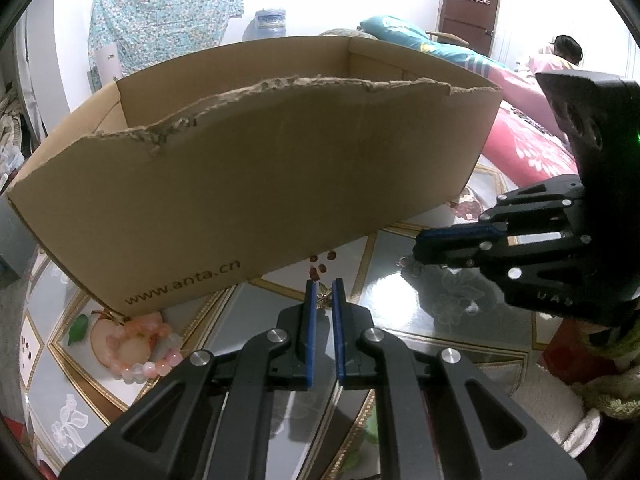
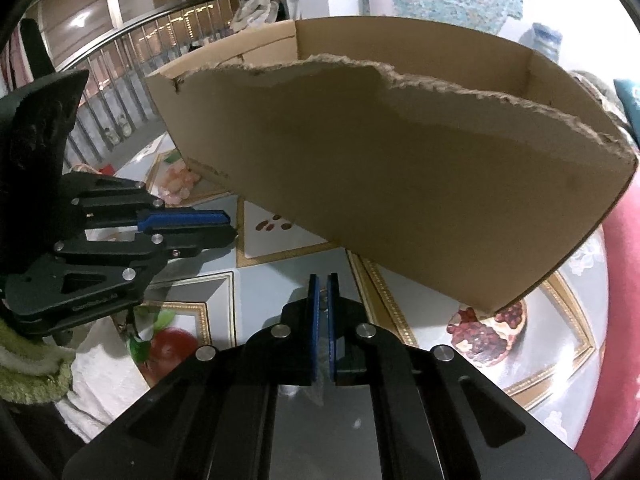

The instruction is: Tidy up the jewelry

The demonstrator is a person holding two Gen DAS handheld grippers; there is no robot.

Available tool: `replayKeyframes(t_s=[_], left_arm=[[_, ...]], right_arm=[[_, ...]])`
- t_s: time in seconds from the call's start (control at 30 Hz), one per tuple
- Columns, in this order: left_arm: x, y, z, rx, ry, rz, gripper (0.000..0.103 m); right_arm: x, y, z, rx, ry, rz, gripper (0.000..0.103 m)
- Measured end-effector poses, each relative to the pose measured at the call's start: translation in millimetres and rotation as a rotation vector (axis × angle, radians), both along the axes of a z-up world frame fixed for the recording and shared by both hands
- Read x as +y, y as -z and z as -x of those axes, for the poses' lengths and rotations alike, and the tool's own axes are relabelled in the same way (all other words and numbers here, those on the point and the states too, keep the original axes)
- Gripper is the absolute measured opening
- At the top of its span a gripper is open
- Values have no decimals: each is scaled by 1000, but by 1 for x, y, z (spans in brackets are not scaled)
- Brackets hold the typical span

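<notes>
My left gripper [image 1: 324, 285] is near the table beside the cardboard box [image 1: 256, 168], shut on a small gold jewelry piece [image 1: 322, 298] caught between its blue pads. Just to its right, my right gripper [image 1: 416, 249] is shut, with a tiny metal ring [image 1: 404, 262] at its tip. In the right wrist view the right gripper [image 2: 323, 280] has its pads almost together with a thin clear plastic piece [image 2: 319, 380] between them. The left gripper [image 2: 230, 226] shows at the left there. A pink bead bracelet [image 1: 136, 346] lies left of my left gripper, by the box corner.
The torn-rimmed box [image 2: 400, 168] stands on a glass-topped table [image 1: 460, 312] with a fruit-print cloth. Bedding [image 1: 528, 140] and a person's head [image 1: 566, 48] are at the far right. A white and green towel [image 2: 36, 376] lies at the table's near edge. A railing [image 2: 120, 80] is at the back left.
</notes>
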State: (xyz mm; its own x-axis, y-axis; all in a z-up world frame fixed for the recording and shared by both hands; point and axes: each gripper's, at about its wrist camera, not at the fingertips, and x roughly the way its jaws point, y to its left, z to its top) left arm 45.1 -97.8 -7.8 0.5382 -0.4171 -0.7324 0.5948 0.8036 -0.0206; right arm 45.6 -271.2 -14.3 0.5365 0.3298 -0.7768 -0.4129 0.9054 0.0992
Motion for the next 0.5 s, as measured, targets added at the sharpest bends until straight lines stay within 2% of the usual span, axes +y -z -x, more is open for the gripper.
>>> replayKeyframes(t_s=[0.17,0.5], left_arm=[[1,-1,-1,-2,-4,2,7],[7,-3,-1,-7,-25,2,7]], right_arm=[[-1,4,-4,11,21,22,3],[20,5,10,24,-53,10,4]])
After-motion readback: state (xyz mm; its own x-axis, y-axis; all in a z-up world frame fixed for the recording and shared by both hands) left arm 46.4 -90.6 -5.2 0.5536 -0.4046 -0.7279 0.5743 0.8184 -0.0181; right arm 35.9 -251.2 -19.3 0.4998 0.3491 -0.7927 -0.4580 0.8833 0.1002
